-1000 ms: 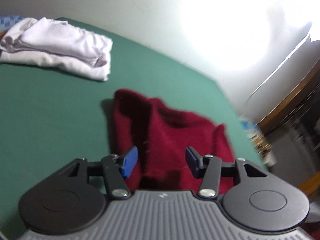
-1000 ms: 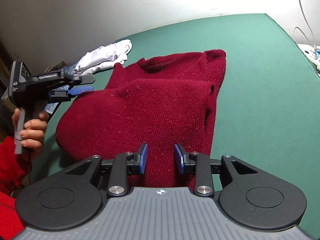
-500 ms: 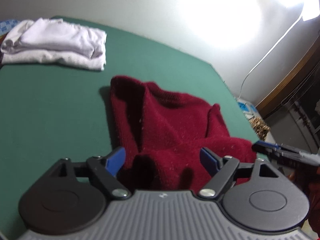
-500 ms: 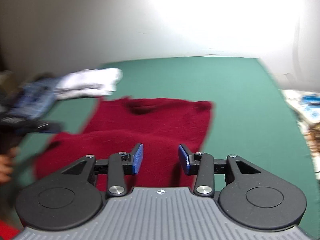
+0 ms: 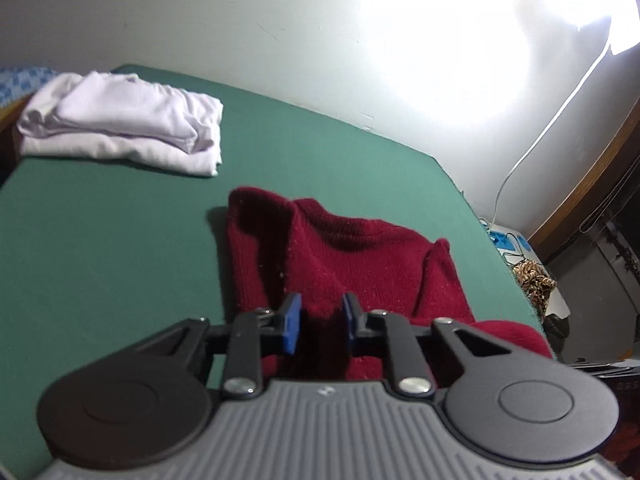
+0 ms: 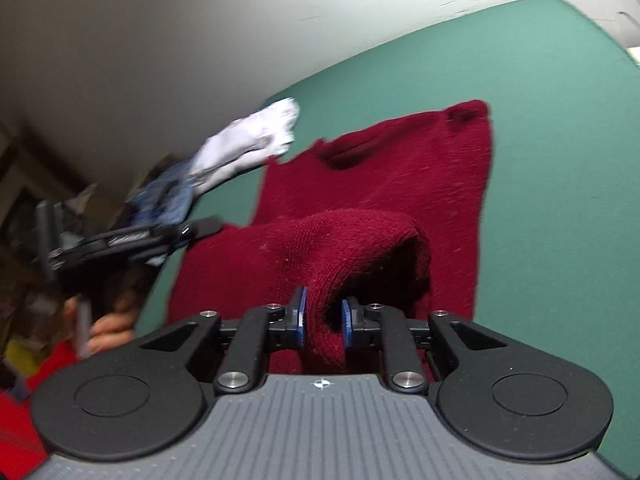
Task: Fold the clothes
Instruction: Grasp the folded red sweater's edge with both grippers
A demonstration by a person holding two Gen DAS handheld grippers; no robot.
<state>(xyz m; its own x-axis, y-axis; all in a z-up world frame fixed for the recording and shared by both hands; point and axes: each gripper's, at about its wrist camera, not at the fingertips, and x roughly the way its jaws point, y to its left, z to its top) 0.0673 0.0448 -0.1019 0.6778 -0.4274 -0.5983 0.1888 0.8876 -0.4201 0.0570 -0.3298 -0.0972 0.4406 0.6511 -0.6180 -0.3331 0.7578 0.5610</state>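
A dark red knitted sweater [image 5: 360,252] lies partly folded on the green table [image 5: 100,240]. My left gripper [image 5: 320,322] is at the sweater's near edge, its jaws closing, and its blue pads [image 5: 290,324] press a dark bunch of knit between them. In the right wrist view the sweater [image 6: 400,176] has a raised fold. My right gripper [image 6: 323,320] is closing on that fold and pinches it, holding it a little above the table. The left gripper [image 6: 200,226] shows blurred at the sweater's left side, held by a hand [image 6: 108,328].
A folded stack of white clothes [image 5: 120,120] sits at the table's far left corner, with blue patterned cloth [image 6: 168,196] beside it. A white cable [image 5: 540,132] runs down the wall past the right table edge [image 5: 500,248]. A red sleeve [image 6: 20,400] is at the lower left.
Both grippers' jaws stood apart over the sweater and have now closed on its fabric. The left jaws widened first. A fold has risen in the right gripper.
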